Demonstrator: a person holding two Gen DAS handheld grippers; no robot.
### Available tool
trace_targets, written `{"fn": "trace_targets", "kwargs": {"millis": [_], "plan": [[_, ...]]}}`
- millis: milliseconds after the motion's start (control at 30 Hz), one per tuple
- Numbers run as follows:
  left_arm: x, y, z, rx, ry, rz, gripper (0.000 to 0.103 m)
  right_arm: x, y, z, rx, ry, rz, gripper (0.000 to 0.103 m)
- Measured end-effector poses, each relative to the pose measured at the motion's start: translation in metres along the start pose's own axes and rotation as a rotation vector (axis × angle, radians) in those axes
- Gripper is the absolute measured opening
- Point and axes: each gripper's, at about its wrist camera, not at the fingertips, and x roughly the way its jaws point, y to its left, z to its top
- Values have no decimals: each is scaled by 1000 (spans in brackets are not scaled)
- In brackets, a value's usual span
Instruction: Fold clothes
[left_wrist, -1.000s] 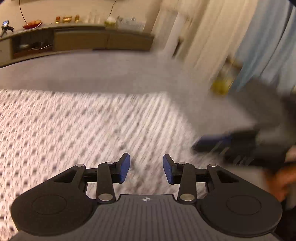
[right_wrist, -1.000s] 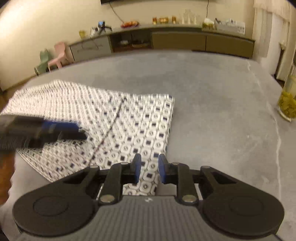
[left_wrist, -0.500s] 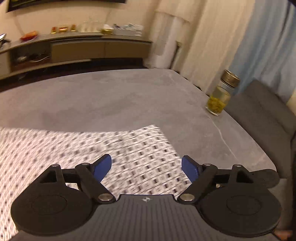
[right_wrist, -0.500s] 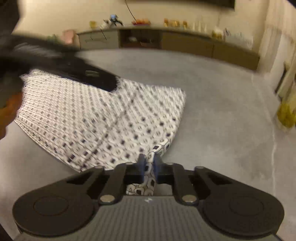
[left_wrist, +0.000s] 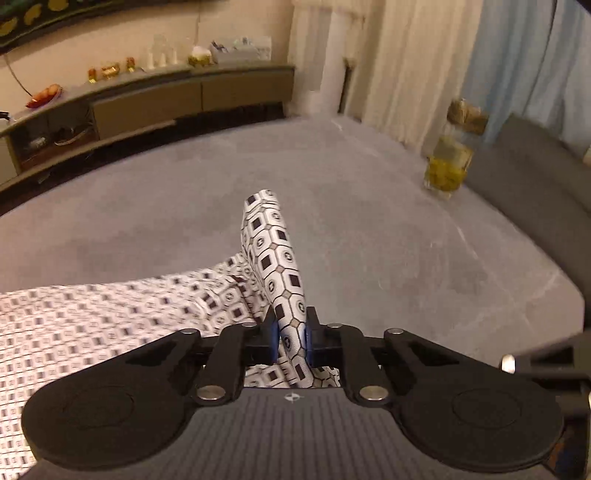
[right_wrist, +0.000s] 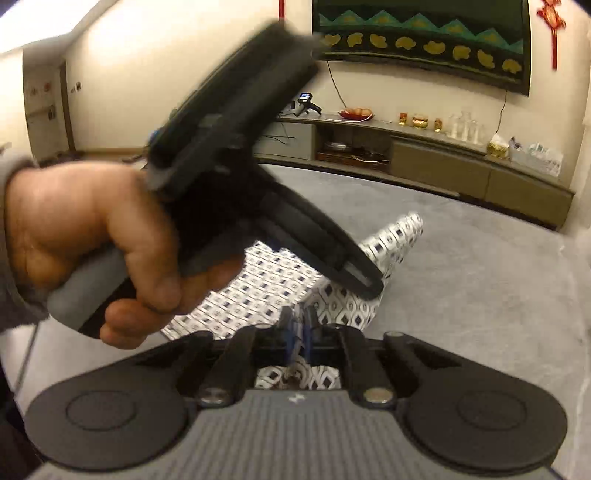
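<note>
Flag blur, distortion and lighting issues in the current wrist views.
Left wrist view: warm dim indoor light, fisheye bends the sideboard; the patterned cloth is sharp near the left gripper, smeared at lower left; the jar is smeared. Right wrist view: the left hand and its tool are motion-blurred and block much of the cloth; the wall is overexposed at upper left.

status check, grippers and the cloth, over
Left gripper closing on patterned cloth, edge lifted. Right gripper easing open, cloth between pads. Jar off to the side, clear.
</note>
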Motion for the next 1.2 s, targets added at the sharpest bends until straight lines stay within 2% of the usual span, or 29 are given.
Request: {"fn": "trace_targets", "kwargs": {"millis": [100,233,400,533,633,733,800,900,1000,1067,1100,1167,1200], "plan": [[-33,34,-1,-62,-62,12,13,-7,-11,3,87,-29,67,30],[-57,93,-12,-148,-73,73,13,-6,-22,5,169,-31,131,31],[-45,140,-35,-244,-46,84,13,30,-5,6,88,48,117,28],[-25,159,-52,-302,-17,112,13,54,20,6,12,97,113,28],[-24,161,-69,-295,-6,124,16,75,34,-2,-68,171,83,24],[-26,160,-78,-290,-28,136,24,77,34,-2,-111,183,78,26],[-39,159,-80,-296,-66,140,24,76,25,4,-72,188,100,24],[-66,144,-85,-269,-129,90,25,75,11,24,-13,134,91,25],[-77,119,-97,-193,-102,29,25,90,-12,45,28,107,53,25],[-75,105,-106,-131,-72,46,25,115,-21,54,20,116,32,25],[-74,102,-111,-98,-64,85,25,128,-24,57,14,122,26,25],[-69,101,-114,-44,-49,208,25,153,-27,57,6,138,13,25],[-66,107,-115,-52,-38,230,25,159,-29,56,11,132,9,27]]}}
